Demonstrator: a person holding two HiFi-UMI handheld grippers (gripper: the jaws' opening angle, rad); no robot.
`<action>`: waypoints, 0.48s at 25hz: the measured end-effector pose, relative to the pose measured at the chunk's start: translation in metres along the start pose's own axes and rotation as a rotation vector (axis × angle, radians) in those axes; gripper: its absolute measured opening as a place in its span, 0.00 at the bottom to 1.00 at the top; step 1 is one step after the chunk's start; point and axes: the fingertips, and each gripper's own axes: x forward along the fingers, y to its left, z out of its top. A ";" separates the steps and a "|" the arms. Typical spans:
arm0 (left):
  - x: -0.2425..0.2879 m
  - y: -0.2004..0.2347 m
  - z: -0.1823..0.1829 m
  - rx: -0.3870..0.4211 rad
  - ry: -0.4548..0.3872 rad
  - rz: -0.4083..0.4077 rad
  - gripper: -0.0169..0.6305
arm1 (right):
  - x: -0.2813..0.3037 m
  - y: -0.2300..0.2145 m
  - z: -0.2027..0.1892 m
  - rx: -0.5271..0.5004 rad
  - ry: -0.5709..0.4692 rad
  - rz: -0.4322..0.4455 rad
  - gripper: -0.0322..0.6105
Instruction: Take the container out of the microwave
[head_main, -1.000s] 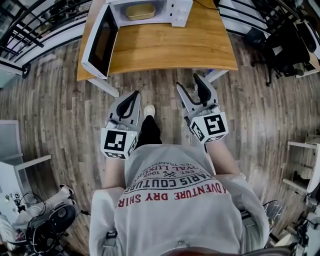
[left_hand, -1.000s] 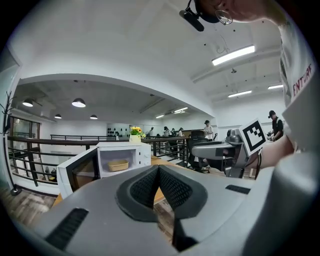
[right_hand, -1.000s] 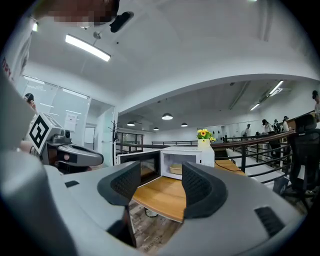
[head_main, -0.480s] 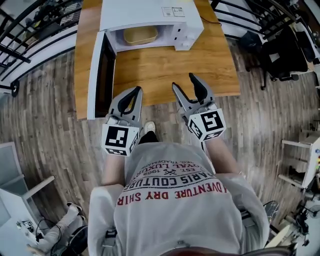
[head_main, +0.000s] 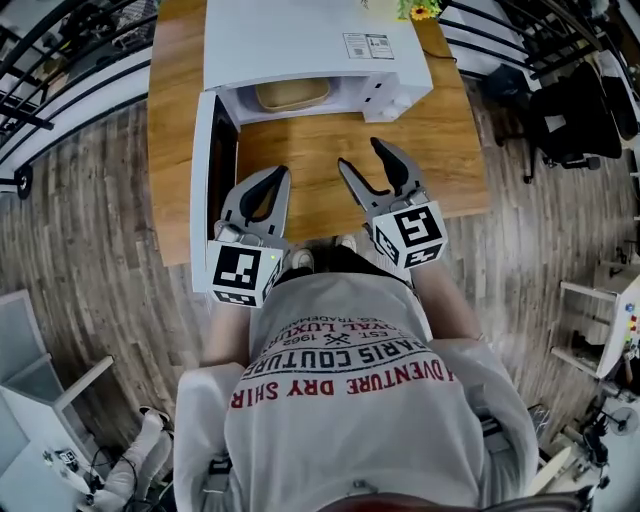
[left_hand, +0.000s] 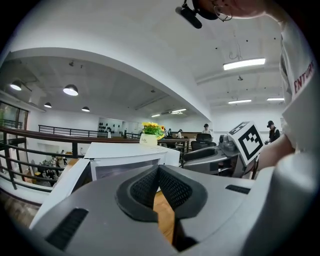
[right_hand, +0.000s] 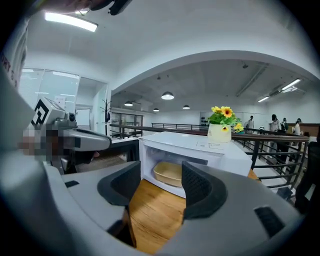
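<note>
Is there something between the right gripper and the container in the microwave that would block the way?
Nothing visible does. The microwave door is swung open to the left, the container sits in the open cavity, and only bare wooden table lies between it and the open right gripper.

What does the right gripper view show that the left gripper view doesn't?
Only the right gripper view: the tan rounded container inside the white microwave, framed by the right gripper's open jaws. Only the left gripper view: the left gripper's shut, empty jaws and the right gripper's side. Both: that microwave, the yellow flowers in a white pot on it, the wooden table.
</note>
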 end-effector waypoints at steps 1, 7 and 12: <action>0.002 0.004 0.000 -0.002 -0.001 0.008 0.05 | 0.008 -0.001 -0.001 -0.020 0.017 0.015 0.45; 0.016 0.029 0.006 -0.006 -0.007 0.091 0.05 | 0.063 -0.009 -0.012 -0.144 0.148 0.133 0.44; 0.026 0.044 0.004 -0.029 0.013 0.166 0.05 | 0.113 -0.013 -0.036 -0.220 0.297 0.262 0.45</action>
